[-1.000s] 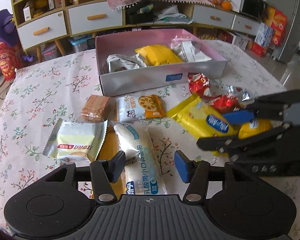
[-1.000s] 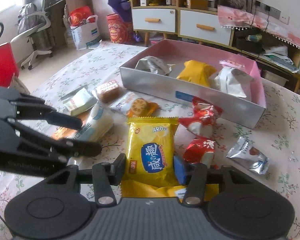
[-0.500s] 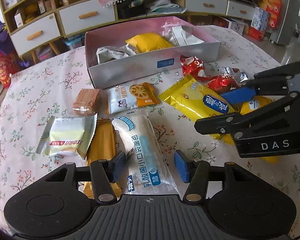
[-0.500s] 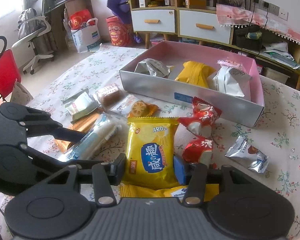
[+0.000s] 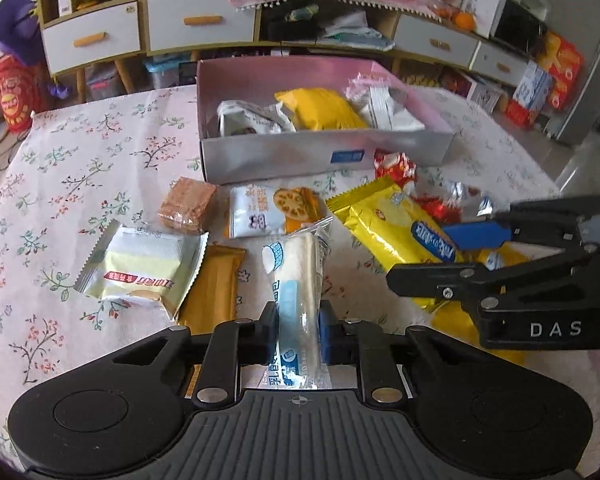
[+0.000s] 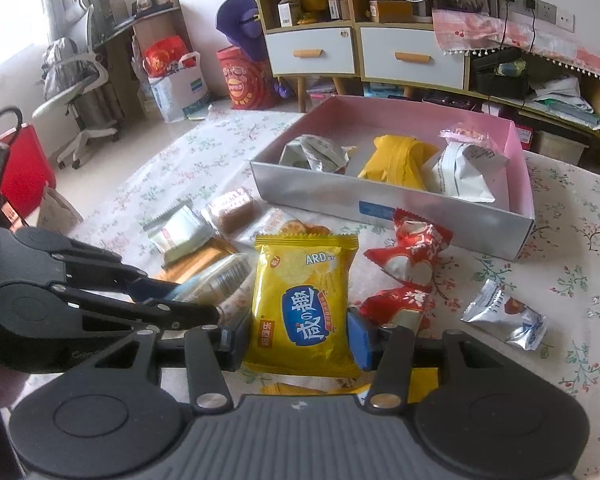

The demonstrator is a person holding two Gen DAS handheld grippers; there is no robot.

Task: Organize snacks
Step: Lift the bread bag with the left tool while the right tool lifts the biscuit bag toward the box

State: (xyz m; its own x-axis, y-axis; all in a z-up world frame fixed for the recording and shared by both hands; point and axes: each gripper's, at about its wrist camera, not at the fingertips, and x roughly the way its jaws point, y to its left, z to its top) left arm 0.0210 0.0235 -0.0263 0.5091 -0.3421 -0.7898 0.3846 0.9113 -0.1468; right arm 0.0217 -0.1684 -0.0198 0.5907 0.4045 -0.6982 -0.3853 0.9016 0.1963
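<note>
A pink-lined box point(image 5: 284, 156) with grey walls stands at the back of the flowered table and holds a yellow pack and white packs. My left gripper point(image 5: 298, 328) is shut on a long white and blue bread packet point(image 5: 296, 268), its pads pressing both sides near the packet's near end. The right wrist view shows that packet point(image 6: 220, 276) between the left gripper's fingertips point(image 6: 196, 300). My right gripper point(image 6: 298, 336) is shut on a yellow chip bag point(image 6: 304, 280) just in front of the box point(image 6: 380, 200). It reaches in from the right point(image 5: 432, 258) over the same bag point(image 5: 384, 224).
Loose snacks lie in front of the box: a pale cake packet point(image 5: 140, 268), a brown cake cube point(image 5: 186, 204), a lotus-chip packet point(image 5: 272, 210), an orange bar point(image 5: 216, 280), red packets point(image 6: 412, 256) and a silver one point(image 6: 504, 316). Cabinets stand behind the table.
My left gripper's jaws have closed from wide apart onto the white bread packet, which now stands straight between the pads. The right gripper keeps its grip on the yellow bag.
</note>
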